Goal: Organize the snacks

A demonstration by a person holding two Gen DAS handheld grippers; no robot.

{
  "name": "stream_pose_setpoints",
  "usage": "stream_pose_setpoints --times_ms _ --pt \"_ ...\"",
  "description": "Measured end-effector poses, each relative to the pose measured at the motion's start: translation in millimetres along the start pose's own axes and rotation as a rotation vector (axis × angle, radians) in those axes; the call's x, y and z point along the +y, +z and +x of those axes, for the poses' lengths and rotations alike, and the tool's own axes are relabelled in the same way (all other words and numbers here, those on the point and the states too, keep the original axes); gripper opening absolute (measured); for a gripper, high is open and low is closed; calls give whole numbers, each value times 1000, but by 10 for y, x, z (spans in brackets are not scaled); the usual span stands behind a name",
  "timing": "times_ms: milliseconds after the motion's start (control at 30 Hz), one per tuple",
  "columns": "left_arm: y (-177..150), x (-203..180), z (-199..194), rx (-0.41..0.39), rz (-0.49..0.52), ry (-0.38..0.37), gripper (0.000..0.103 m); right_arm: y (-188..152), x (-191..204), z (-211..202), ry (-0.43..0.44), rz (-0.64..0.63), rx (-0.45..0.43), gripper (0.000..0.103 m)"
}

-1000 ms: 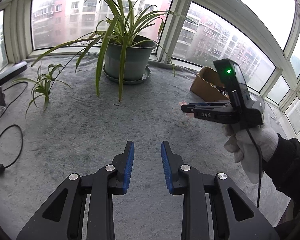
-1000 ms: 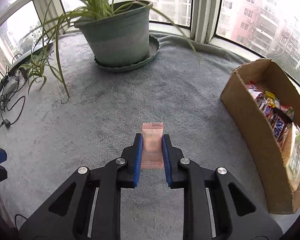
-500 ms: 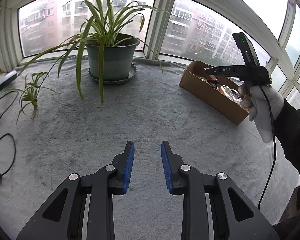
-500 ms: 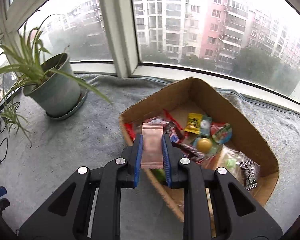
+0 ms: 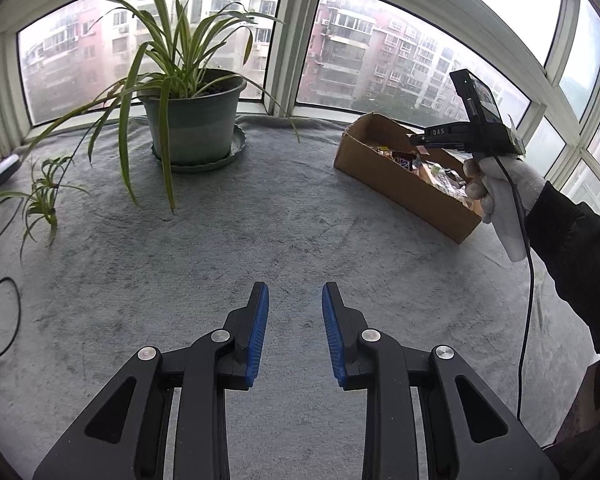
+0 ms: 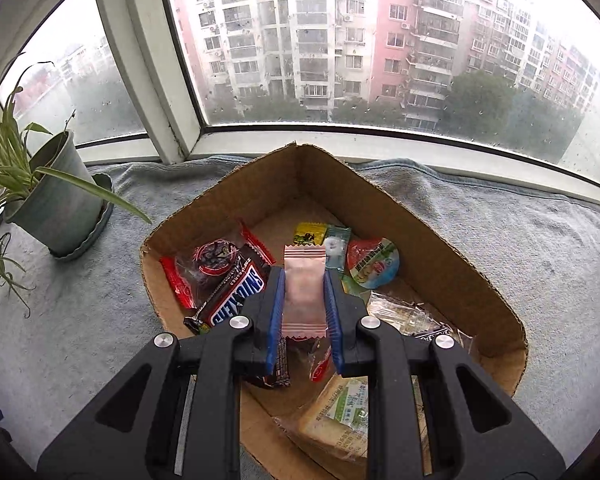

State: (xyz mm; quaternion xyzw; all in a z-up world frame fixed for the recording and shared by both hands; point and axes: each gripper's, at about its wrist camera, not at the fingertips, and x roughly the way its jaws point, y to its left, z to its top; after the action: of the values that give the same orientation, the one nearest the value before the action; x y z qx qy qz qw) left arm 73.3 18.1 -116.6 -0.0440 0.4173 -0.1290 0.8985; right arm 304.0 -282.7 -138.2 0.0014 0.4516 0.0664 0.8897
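Pink wrapper first: a small pink snack packet is clamped upright between the blue pads of the right gripper, both pads pressing on its sides. The packet hangs above the open cardboard box, over the snacks already lying inside. Among those contents are a Snickers bar at the left, a red-wrapped item behind it, a yellow sachet, a round foil-lidded cup and a wrapped slice of bread at the near end.

From the left wrist view, the right gripper is carried by a white-gloved hand with a dark sleeve, positioned above the box, which stands on grey carpet-like cloth near the window.

The left gripper is held above bare cloth, well apart from the box. Its jaws stand a little apart with nothing between them and nothing gripped.

A potted spider plant sits in a saucer by the window, well apart from the box. A black cable lies at the cloth's left edge.
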Motion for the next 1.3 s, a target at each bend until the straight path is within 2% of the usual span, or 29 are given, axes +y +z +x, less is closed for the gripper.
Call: stream_pose_setpoints --times_ms 67,133,433,767,800,900,933,967,1033,1200,1267,1300 --pt "11 -34 -9 0 8 -1 26 -2 1 -32 0 1 -6 25" --pt "23 -65 -21 -4 15 0 26 -5 5 -85 1 1 -18 34" --pt "77 -219 -113 -34 50 -5 26 -156 45 -525 43 -2 -65 34" --pt "116 -395 -271 -75 79 -15 26 -660 178 -1229 66 -18 -115 35" --pt "118 -412 -284 -79 81 -16 26 -723 210 -1302 66 -23 -120 35" --pt "125 -461 -321 -93 89 -16 38 -907 322 -1517 53 -38 -135 35" --pt "123 -480 -331 -96 93 -18 38 -963 359 -1584 46 -37 -141 43" --pt "125 -494 -338 -97 97 -19 38 -1015 394 -1654 36 -32 -150 62" --pt "131 -520 -359 -103 102 -20 44 -1117 470 -1805 19 -28 -182 80" --pt "137 -559 -428 -119 99 1 64 -1277 597 -2046 -27 -5 -214 81" --pt "139 -562 -450 -123 93 24 68 -1333 622 -2093 -28 10 -217 92" --pt "142 -561 -457 -125 91 33 70 -1356 632 -2116 -31 14 -223 92"
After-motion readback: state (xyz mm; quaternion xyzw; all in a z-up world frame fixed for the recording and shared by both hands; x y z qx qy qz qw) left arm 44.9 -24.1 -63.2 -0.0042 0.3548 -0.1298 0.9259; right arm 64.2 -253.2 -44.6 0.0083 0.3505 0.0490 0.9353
